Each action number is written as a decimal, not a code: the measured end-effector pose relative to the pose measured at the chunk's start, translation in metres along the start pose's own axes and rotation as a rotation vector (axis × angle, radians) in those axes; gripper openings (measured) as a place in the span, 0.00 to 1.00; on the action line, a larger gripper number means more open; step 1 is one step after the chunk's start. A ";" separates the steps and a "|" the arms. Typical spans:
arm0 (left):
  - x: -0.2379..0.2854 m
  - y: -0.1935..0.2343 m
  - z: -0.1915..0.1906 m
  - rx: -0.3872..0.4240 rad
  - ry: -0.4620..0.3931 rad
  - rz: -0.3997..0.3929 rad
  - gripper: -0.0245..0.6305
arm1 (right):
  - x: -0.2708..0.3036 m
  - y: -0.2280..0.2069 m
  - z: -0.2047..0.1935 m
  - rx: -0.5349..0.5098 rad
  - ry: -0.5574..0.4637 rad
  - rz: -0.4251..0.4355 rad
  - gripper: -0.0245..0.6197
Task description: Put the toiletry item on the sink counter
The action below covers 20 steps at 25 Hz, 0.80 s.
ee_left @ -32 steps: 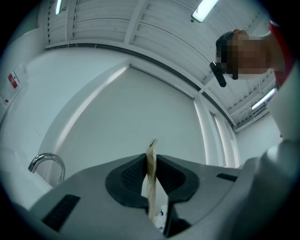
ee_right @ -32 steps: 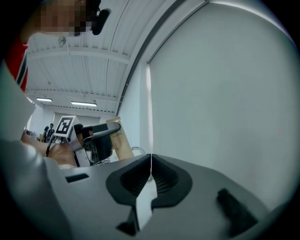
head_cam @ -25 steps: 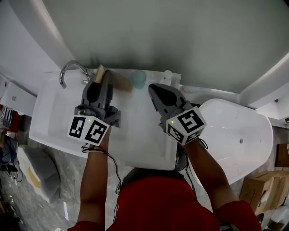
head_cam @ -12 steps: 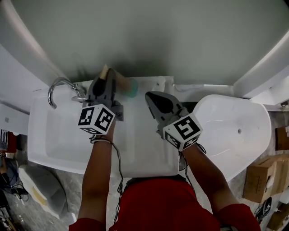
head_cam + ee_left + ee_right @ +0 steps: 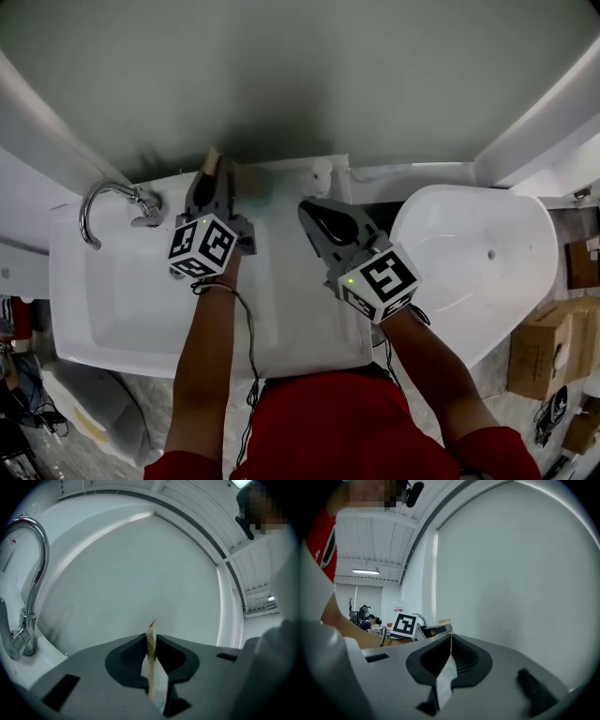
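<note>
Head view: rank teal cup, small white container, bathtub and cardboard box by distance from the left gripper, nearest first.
From the left gripper, shut on the tan toiletry item:
1. Teal cup, just to its right.
2. Small white container, farther right.
3. Bathtub, well to the right.
4. Cardboard box, at the view's far right edge.

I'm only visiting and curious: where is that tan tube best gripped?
Take the tan tube by its flat crimped end, jaws pressing its two broad faces from either side. That end is thin and flat, so it likely sits firm. The left gripper holds it so.
</note>
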<state>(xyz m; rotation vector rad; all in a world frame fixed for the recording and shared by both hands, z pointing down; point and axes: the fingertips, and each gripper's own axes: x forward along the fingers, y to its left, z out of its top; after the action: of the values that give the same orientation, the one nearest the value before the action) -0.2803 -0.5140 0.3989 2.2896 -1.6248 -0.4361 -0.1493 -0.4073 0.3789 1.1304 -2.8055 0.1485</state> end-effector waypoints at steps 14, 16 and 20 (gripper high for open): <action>0.007 0.017 -0.039 0.001 0.063 0.017 0.15 | -0.009 -0.008 -0.014 0.008 0.030 -0.031 0.08; 0.005 0.018 -0.041 0.022 0.072 0.019 0.23 | -0.010 -0.008 -0.015 0.011 0.033 -0.032 0.08; -0.005 0.019 -0.042 0.053 0.083 0.027 0.37 | -0.011 -0.007 -0.019 0.016 0.032 -0.023 0.08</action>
<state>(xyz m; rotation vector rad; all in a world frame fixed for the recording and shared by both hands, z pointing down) -0.2805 -0.5125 0.4450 2.2888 -1.6437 -0.2914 -0.1354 -0.4027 0.3964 1.1523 -2.7673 0.1861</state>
